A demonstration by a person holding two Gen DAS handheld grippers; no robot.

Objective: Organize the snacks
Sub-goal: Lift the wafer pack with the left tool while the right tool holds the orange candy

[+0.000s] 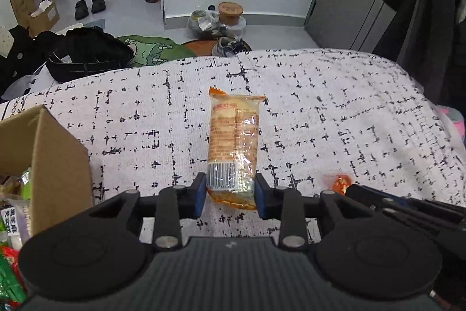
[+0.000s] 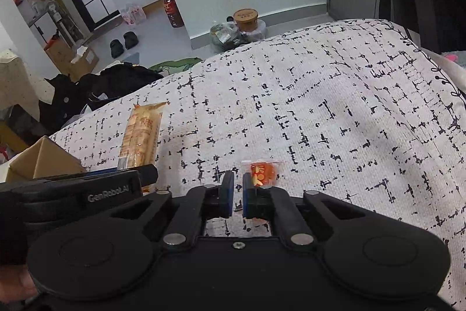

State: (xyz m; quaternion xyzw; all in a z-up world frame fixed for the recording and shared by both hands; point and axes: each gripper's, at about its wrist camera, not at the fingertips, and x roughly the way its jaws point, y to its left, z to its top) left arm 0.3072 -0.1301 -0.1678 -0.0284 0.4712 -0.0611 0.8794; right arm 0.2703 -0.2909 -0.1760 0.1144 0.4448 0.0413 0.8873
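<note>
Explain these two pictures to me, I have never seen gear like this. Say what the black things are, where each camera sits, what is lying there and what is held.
The black things are hand-held two-finger grippers, one per hand, each with a camera looking along its fingers. The left-wrist view shows the left gripper closed on a long orange-wrapped snack pack. The right-wrist view shows the right gripper shut, pinching the edge of a small orange candy packet. Below is a white cloth with black dashes. At left stands an open cardboard box already holding snacks.

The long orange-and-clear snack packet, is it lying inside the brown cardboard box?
No, the long orange-and-clear snack packet is outside the brown cardboard box, held at its near end between the left tongs.
</note>
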